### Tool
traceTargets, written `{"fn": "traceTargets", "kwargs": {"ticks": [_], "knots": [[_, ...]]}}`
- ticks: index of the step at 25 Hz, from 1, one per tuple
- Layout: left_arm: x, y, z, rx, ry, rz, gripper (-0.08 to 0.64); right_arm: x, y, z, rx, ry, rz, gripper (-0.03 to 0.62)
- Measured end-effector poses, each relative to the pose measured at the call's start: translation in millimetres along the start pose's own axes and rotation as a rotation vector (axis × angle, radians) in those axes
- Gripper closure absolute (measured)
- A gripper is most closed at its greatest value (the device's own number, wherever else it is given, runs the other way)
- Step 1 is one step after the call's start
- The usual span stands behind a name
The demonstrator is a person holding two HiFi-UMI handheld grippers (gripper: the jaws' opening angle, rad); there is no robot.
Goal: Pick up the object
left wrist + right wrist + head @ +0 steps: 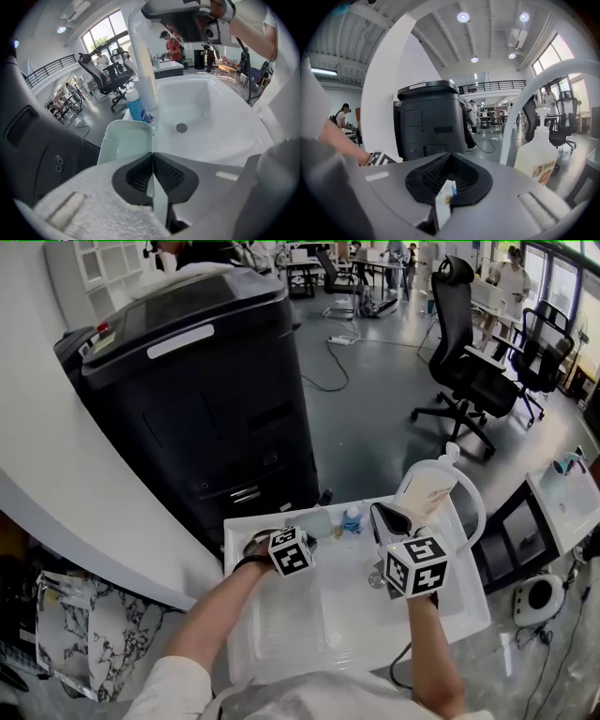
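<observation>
Your left gripper is clamped shut on the near wall of the pale green tub; the tub sits mouth-up on the sink ledge; blue bottle and faucet stand just beyond; the basin alongside offers room; your right gripper pinches a small white packet.

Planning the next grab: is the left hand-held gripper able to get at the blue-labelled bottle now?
Probably not yet. The left hand-held gripper is shut on the wall of the pale tub, which sits between it and the blue-labelled bottle. It would have to let go first.
</observation>
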State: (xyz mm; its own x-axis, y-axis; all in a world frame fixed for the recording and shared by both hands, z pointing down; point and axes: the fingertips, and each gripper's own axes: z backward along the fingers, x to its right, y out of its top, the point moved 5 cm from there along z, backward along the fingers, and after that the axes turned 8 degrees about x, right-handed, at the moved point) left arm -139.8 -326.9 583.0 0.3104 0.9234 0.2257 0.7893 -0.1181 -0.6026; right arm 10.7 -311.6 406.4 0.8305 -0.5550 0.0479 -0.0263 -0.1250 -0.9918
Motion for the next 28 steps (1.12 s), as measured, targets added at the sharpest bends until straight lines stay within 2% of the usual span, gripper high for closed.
{"fn": "traceTargets", "kwargs": {"ticks": [9,14,28], "knots": [[-7.7,11.1,27.9,0.064,0.092,0.067,0.549,-7.8,7.8,1.8,0.012,0.046,0.013,0.594],[-11.6,20.6,45.9,0.111,0.167,0.091,0.549,-12.9,11.8,1.6,0.018,0.073,0.015,0.594],[-25.2,34.5,105.7,0.252,0.37,0.221,0.549,-26.6,22.4,-6.1,0.04,0.143,0.018,0.594]]}}
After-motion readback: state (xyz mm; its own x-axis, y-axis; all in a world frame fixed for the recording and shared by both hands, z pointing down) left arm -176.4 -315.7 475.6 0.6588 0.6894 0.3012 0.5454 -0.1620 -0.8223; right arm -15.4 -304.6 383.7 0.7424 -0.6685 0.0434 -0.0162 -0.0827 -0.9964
